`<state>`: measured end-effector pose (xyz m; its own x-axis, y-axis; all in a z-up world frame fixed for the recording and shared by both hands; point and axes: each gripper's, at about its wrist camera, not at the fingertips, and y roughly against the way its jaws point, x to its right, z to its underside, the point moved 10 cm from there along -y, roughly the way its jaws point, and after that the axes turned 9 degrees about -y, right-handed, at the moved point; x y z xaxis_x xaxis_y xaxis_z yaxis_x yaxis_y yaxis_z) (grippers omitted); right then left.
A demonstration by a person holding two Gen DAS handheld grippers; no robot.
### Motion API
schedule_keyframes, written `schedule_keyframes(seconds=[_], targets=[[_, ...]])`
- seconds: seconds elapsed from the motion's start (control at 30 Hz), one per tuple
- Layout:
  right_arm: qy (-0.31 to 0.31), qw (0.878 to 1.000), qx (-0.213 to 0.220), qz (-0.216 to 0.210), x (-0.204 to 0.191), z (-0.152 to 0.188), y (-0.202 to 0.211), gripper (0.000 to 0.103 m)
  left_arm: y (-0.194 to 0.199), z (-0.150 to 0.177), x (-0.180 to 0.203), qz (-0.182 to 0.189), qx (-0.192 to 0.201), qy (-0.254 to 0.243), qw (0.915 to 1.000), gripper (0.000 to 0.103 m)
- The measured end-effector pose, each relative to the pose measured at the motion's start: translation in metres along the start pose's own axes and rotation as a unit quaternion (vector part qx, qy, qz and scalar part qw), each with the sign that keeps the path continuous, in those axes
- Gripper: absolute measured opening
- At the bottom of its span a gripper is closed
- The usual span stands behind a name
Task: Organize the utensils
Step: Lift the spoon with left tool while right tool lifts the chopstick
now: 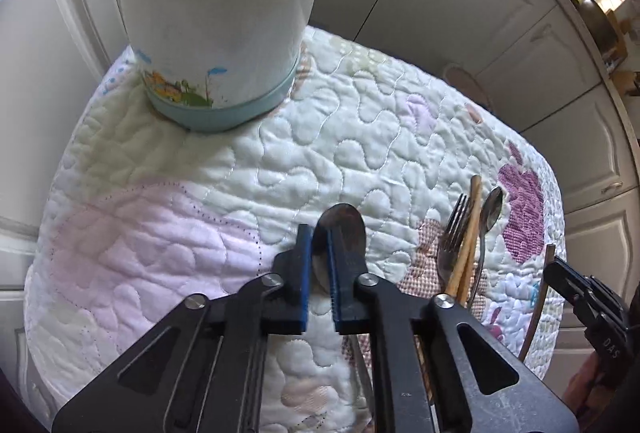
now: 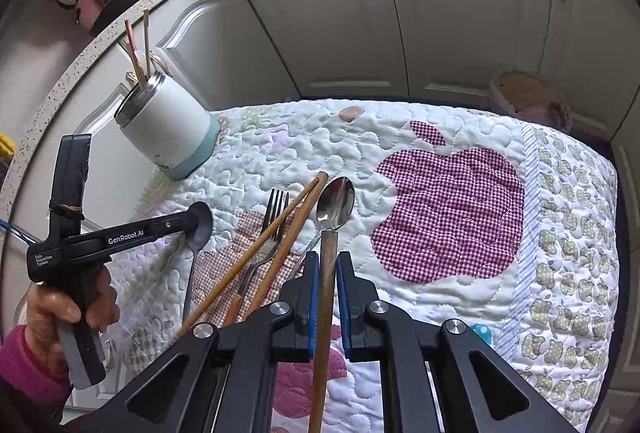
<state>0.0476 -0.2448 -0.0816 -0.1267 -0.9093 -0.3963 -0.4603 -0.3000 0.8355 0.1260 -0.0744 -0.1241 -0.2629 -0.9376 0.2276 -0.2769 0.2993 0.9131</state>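
Left wrist: left gripper [image 1: 319, 233] pinches spoon [image 1: 344, 223]; right gripper [image 2: 327, 261] clamps chopstick [image 2: 326, 293].

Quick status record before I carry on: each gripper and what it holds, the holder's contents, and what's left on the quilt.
left gripper: shut on dark spoon, at the bowl
right gripper: shut on single wooden chopstick
holder: white canister, upright at the quilt's far corner, two chopsticks standing in it
left on quilt: fork, chopstick pair crossing it, shiny spoon
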Motion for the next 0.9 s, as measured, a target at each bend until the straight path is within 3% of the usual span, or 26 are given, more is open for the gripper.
schedule_keyframes(seconds=[0.37, 0.5, 0.6, 0.7, 0.87, 0.9], targets=[[0.015, 0.999, 0.024, -0.027, -0.023, -0.003, 0.032, 0.007, 0.047, -0.009, 0.001, 0.016, 0.044, -0.012, 0.9988, 0.001], [0.030, 0.999, 0.032, -0.014, -0.028, -0.009, 0.038, 0.007, 0.079, -0.016, 0.001, 0.019, 0.074, -0.024, 0.9968, 0.001], [0.022, 1.000, 0.013, 0.018, -0.015, -0.008, 0.017, 0.008, 0.087, -0.017, 0.007, 0.020, 0.081, -0.032, 0.9960, 0.001], [0.023, 0.999, -0.024, 0.039, -0.005, 0.000, -0.014, 0.022, 0.091, -0.015, 0.009, 0.020, 0.085, -0.035, 0.9956, 0.001], [0.025, 0.995, -0.055, 0.077, 0.013, 0.006, -0.057, 0.022, 0.097, -0.013, 0.006, 0.023, 0.088, -0.026, 0.9956, 0.001], [0.031, 0.995, -0.046, 0.079, 0.013, 0.003, -0.055, 0.017, 0.100, -0.013, 0.005, 0.023, 0.090, -0.025, 0.9953, 0.001]])
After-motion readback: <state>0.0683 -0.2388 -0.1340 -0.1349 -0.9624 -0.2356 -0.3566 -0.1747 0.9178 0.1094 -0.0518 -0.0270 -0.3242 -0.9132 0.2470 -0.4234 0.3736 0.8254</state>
